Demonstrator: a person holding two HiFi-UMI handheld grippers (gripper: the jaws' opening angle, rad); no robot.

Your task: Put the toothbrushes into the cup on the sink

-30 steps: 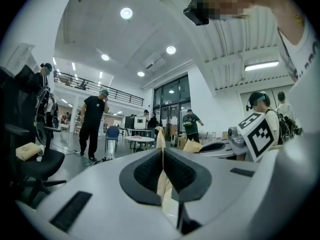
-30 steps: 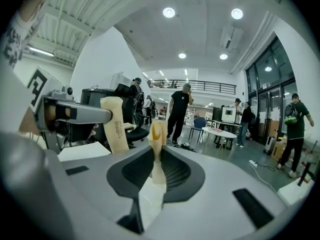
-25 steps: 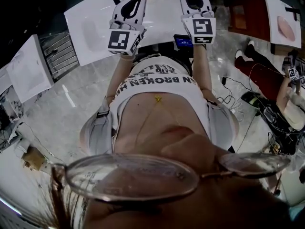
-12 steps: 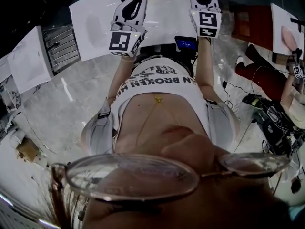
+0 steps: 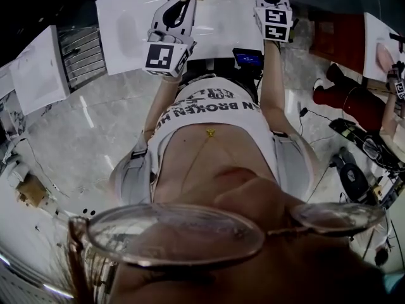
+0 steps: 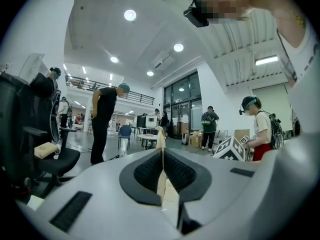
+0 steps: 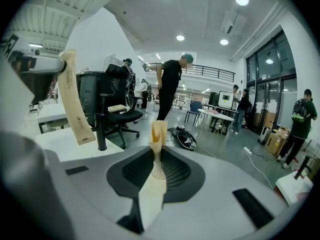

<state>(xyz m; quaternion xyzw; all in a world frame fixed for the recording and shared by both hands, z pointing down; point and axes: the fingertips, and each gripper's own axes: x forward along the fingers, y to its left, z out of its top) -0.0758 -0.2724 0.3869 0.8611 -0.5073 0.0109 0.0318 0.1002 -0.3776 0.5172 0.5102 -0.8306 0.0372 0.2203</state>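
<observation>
The person wears a white lettered top [image 5: 247, 138].

White slab [image 5: 123, 18], possibly the sink, partly off-view above

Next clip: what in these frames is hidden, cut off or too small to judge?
The cup: in no view; the head view's top edge cuts off the white surface.
The toothbrush in the left gripper: edge-on in the left gripper view; its print, seen from the right gripper view, is too small to read.
The toothbrush in the right gripper: no bristles show in any view.
</observation>
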